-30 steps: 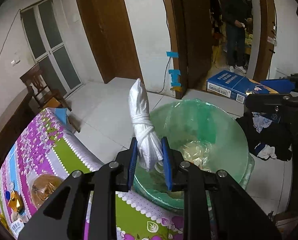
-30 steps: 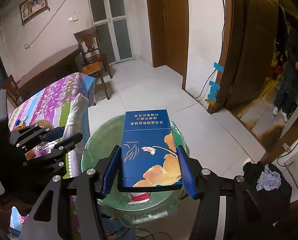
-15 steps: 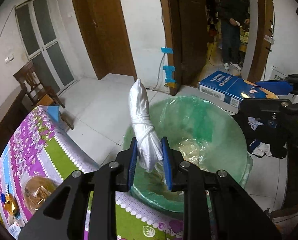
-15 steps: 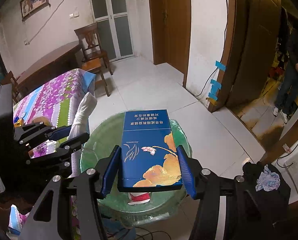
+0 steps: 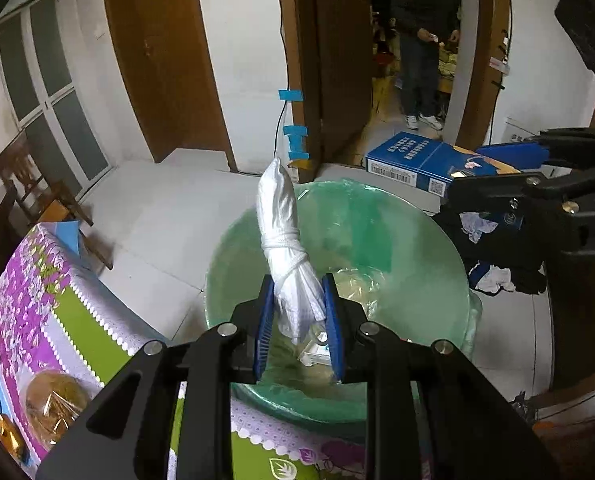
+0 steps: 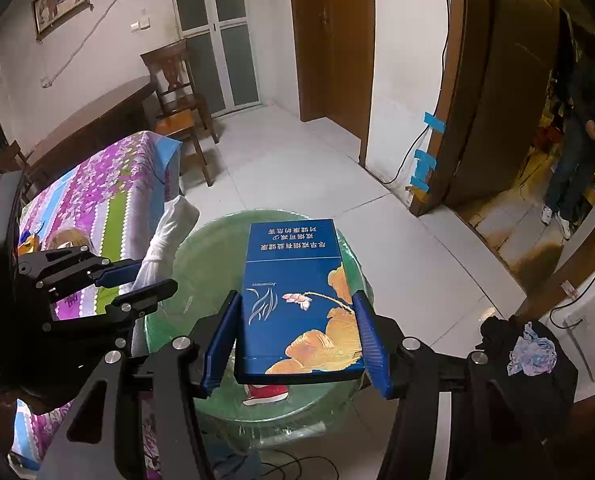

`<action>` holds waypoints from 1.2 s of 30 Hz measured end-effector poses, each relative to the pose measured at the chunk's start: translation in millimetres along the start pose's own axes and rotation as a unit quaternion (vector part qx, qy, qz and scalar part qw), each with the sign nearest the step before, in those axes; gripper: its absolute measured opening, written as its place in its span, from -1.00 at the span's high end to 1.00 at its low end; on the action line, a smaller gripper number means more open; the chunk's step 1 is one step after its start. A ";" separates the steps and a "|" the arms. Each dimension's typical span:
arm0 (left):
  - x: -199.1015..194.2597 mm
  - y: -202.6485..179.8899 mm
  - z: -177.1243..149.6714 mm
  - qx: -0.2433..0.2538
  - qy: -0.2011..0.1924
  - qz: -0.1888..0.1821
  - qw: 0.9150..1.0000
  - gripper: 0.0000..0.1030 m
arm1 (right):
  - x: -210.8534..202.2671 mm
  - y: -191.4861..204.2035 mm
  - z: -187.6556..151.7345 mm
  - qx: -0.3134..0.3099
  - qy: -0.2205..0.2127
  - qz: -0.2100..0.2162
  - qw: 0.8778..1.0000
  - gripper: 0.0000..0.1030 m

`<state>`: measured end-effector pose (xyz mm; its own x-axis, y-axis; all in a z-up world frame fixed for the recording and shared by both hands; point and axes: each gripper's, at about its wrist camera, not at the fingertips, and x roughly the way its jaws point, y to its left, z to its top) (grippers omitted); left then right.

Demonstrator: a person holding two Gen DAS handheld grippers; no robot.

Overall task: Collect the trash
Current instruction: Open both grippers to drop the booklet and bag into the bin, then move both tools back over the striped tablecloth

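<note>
Trash is poised over the bin, one piece in each gripper. The left gripper (image 5: 297, 320) has its jaws clenched on the lower end of a knotted white bag (image 5: 283, 240), which stands up and leans away from the blue pads; gripping it low, below the knot, keeps the bundle gathered so that nothing spills before release. It hangs over the near rim of the green-lined trash bin (image 5: 417, 248), just past the edge of the floral tablecloth (image 5: 37, 300), so that letting go should drop it straight inside, on the crumpled wrappers already lying at the bottom.

The right gripper (image 6: 295, 336) grasps a flat blue carton (image 6: 297, 280) by its two long sides, near its close end, so most of the box juts forward over the middle of the bin's mouth. Holding it level and lengthwise suits the opening: in my judgement it will fall in cleanly only if it clears the far rim, since the carton spans much of the mouth.

Both pieces look ready for dropping. One risk is that the two grippers, close together over one opening, get in each other's way. Dark clothing (image 6: 525, 344) lies heaped on the floor beside the bin, and a person (image 5: 425, 40) stands in the doorway beyond.
</note>
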<state>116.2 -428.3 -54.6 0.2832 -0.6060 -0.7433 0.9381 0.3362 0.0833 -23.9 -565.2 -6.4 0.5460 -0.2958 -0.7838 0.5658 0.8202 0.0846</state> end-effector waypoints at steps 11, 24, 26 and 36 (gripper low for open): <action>-2.4 16.0 -3.6 -0.031 0.001 0.026 0.999 -0.46 | 19.8 -3.0 -1.3 0.007 -0.002 0.016 1.000 -0.31; -49.0 10.0 -46.3 -0.052 -0.060 0.010 0.997 -0.61 | 27.4 -2.6 -36.7 0.008 -0.011 0.009 1.000 -0.28; -55.0 12.1 -52.9 -0.063 -0.068 0.008 0.996 -0.61 | 24.3 -2.0 -41.5 0.012 -0.016 0.017 1.000 -0.29; -88.7 14.2 -70.8 -0.084 -0.112 -0.014 0.990 -0.61 | 7.4 15.8 -62.2 0.020 -0.039 0.039 0.998 -0.36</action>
<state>90.2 -318.8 -34.5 0.3123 -0.7557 -0.5757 0.9053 0.4204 -0.0607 -49.3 -524.0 -49.1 0.6353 -0.2698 -0.7236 0.5425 0.8228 0.1695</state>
